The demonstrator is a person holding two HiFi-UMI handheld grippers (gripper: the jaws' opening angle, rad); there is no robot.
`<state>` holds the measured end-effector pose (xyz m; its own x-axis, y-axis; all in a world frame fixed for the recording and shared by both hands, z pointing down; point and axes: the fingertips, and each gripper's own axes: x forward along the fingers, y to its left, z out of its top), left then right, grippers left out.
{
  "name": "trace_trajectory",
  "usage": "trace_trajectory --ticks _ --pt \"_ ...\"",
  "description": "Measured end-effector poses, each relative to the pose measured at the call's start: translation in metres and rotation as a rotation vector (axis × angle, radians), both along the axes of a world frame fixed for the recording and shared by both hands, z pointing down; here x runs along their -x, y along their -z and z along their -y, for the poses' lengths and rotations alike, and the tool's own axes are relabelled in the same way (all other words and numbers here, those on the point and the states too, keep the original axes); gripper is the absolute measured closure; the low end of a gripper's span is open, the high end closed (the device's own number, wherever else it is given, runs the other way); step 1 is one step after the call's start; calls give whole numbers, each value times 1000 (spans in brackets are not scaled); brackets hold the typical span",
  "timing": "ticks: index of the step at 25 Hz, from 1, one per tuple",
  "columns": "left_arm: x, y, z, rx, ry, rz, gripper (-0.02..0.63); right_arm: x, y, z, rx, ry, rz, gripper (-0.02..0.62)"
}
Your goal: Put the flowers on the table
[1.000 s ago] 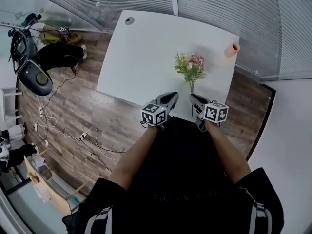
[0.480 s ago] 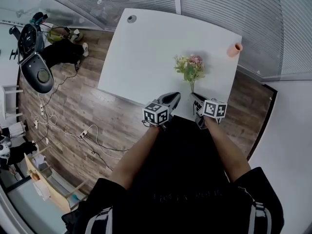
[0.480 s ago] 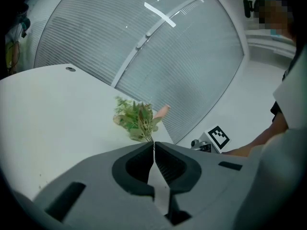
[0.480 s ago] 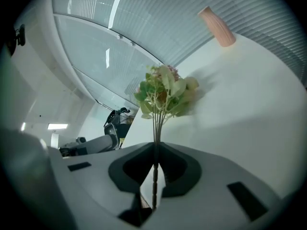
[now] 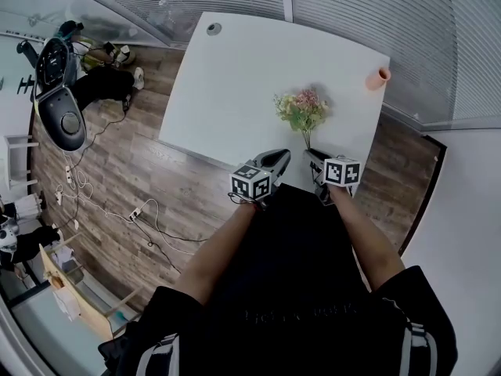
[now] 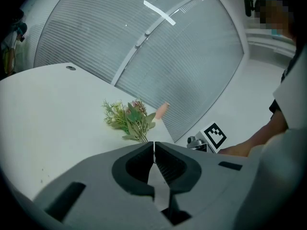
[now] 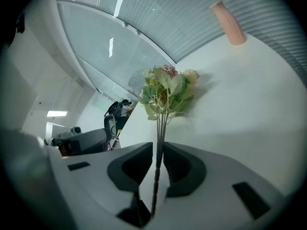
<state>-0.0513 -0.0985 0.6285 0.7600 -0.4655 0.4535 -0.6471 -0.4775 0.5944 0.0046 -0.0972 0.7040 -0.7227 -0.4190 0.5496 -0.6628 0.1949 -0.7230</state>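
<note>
A bunch of pink and green flowers point(image 5: 301, 110) stands upright over the near right part of the white table point(image 5: 235, 77). My right gripper point(image 5: 311, 155) is shut on its thin stems at the table's near edge. In the right gripper view the stems point(image 7: 157, 150) run between the pads and the blooms point(image 7: 168, 91) rise above them. My left gripper point(image 5: 280, 156) hovers just left of it, shut and empty. From the left gripper point(image 6: 154, 145) the flowers point(image 6: 129, 120) lie ahead over the table.
A peach vase point(image 5: 376, 77) stands at the table's far right corner, also seen as the vase point(image 7: 229, 22). A cable hole point(image 5: 213, 28) is at the far left corner. A black chair point(image 5: 59, 116) and cables point(image 5: 141, 210) lie on the wooden floor to the left. Blinds line the far wall.
My right gripper has edged forward with the flowers, and the bunch now leans slightly more to the left. The left gripper has barely moved.
</note>
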Motion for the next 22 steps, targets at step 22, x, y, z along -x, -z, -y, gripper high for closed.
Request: trace_trajectory --ticks 22 --pt "0 11 3 -70 -15 -9 586 -19 29 -8 -199 58 -171 561"
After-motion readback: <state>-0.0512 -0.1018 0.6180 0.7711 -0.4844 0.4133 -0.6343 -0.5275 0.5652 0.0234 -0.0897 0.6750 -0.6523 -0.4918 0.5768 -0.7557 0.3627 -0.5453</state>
